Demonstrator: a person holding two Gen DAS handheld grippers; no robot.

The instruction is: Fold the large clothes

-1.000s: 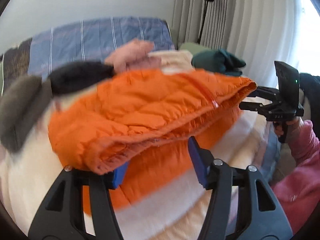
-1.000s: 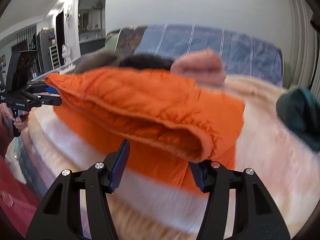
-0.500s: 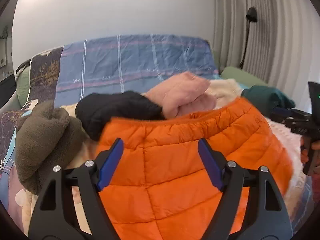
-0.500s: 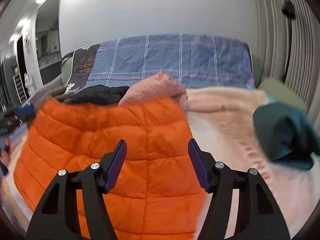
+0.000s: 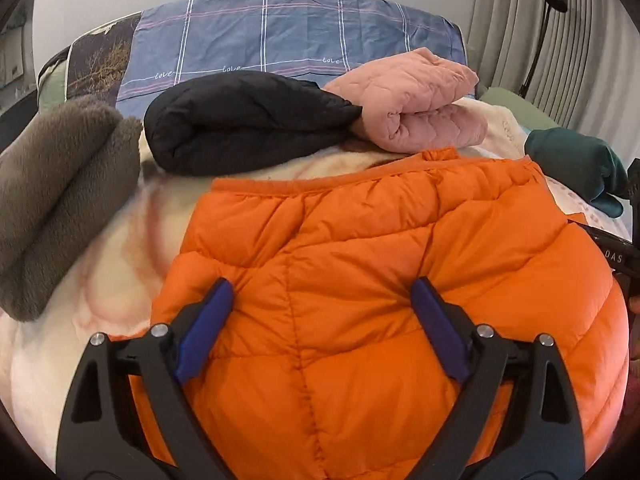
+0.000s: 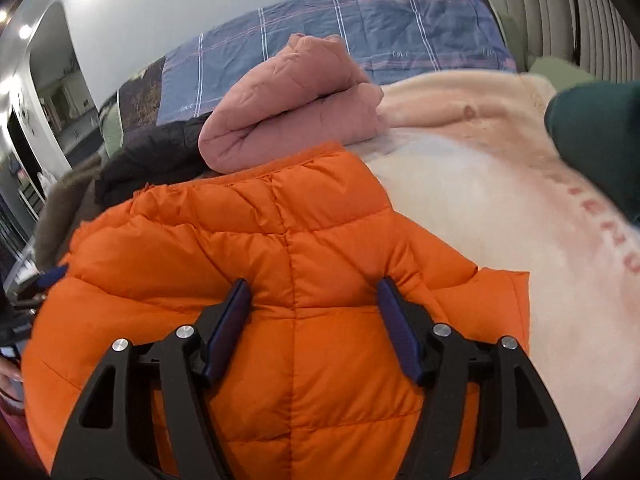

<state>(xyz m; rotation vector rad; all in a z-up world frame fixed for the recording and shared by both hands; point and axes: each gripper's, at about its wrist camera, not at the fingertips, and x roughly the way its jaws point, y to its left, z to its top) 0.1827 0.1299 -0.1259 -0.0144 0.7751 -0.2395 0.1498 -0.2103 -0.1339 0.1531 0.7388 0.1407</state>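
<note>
A folded orange puffer jacket (image 5: 380,248) lies on the cream blanket (image 5: 120,240), its elastic hem at the far side. My left gripper (image 5: 320,292) is low over the jacket's near left part. Its jaws are opening and stand wide, with jacket fabric bulging between the blue pads (image 5: 208,320) but not pinched. My right gripper (image 6: 312,288) is over the same jacket (image 6: 280,240) on its right part. Its jaws are opening too, padding between them, not clamped. The right gripper's body (image 5: 616,256) shows at the left wrist view's right edge.
Folded clothes line the far side of the bed: a grey-brown fleece (image 5: 52,200), a black jacket (image 5: 240,120), a pink quilted jacket (image 5: 424,104). A dark green garment (image 5: 576,164) lies to the right. Behind are a blue plaid pillow (image 5: 280,36) and curtains (image 5: 520,20).
The orange jacket, held up off the bed by both grippers a second ago, now lies folded flat on the blanket. Both hands came down over it and their jaws spread wider.
</note>
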